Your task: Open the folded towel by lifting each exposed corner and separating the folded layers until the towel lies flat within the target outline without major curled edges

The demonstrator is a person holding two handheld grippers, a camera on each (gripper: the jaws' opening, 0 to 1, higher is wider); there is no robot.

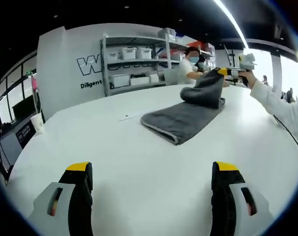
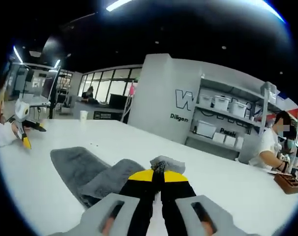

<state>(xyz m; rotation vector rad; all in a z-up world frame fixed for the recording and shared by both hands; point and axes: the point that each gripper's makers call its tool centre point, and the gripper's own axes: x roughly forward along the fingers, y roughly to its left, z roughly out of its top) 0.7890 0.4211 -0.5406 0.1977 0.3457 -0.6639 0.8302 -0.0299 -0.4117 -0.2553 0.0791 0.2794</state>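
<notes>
A dark grey towel point(image 1: 181, 123) lies folded on the white table point(image 1: 114, 147), far side of centre in the left gripper view. My right gripper point(image 1: 222, 73) holds its far corner lifted, and a fold of cloth hangs beneath it. In the right gripper view my right gripper point(image 2: 158, 173) is shut on a tuft of that corner, and the rest of the towel point(image 2: 85, 169) trails down to the left. My left gripper point(image 1: 152, 169) hovers open over bare table, well short of the towel. It also appears far off as the left gripper point(image 2: 33, 133) in a hand.
A paper cup point(image 1: 38, 121) stands near the table's left edge. A seated person point(image 1: 187, 68) works at the far side, with a wooden box point(image 2: 287, 182) beside them. Shelves with white bins point(image 1: 134, 64) line the wall behind. A white sleeve point(image 1: 279, 105) reaches in from the right.
</notes>
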